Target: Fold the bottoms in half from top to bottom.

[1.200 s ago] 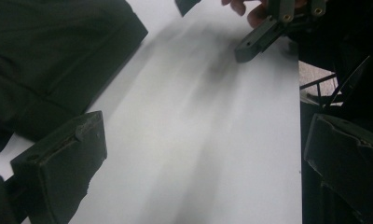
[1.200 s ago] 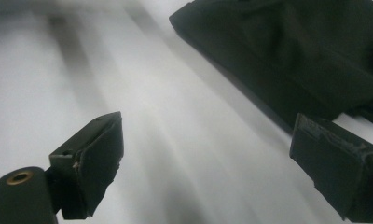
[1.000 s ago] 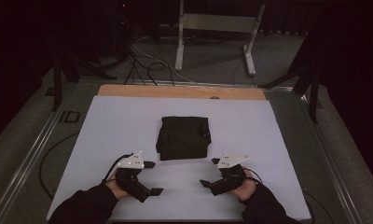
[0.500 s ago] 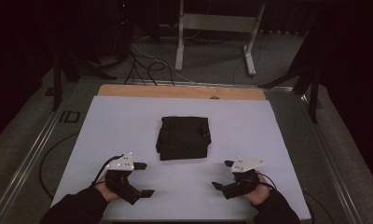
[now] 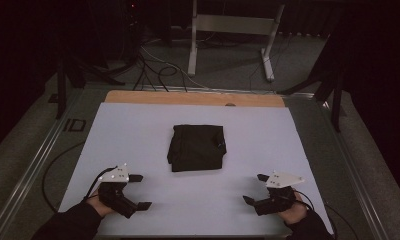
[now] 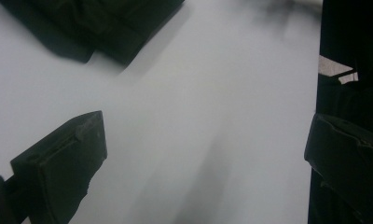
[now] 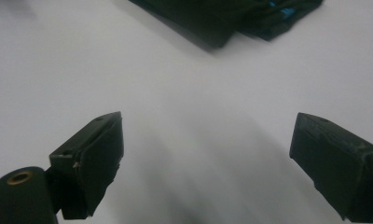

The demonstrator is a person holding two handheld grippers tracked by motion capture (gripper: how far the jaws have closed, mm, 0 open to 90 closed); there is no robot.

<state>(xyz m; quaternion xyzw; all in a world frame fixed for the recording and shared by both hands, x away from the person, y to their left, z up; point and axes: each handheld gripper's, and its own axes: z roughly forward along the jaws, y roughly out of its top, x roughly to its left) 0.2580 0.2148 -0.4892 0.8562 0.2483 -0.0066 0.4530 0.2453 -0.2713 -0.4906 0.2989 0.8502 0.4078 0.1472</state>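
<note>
A folded black cloth (image 5: 196, 147) — soft, roughly square, with layered edges — lies flat at the middle of the smooth white bench (image 5: 138, 130). The left tongs (image 5: 139, 191) and right tongs (image 5: 254, 189) rest near the front edge, both spread wide, empty, well apart from it.

I count one folded black cloth (image 5: 196, 147) at the middle of the frame, on one white table (image 5: 138, 130). Two grippers: the left gripper (image 5: 139, 191) lower left, the right gripper (image 5: 253, 188) lower right, two black jaws on each, four in all. One metal stand (image 5: 233, 30) at upper centre.
</note>
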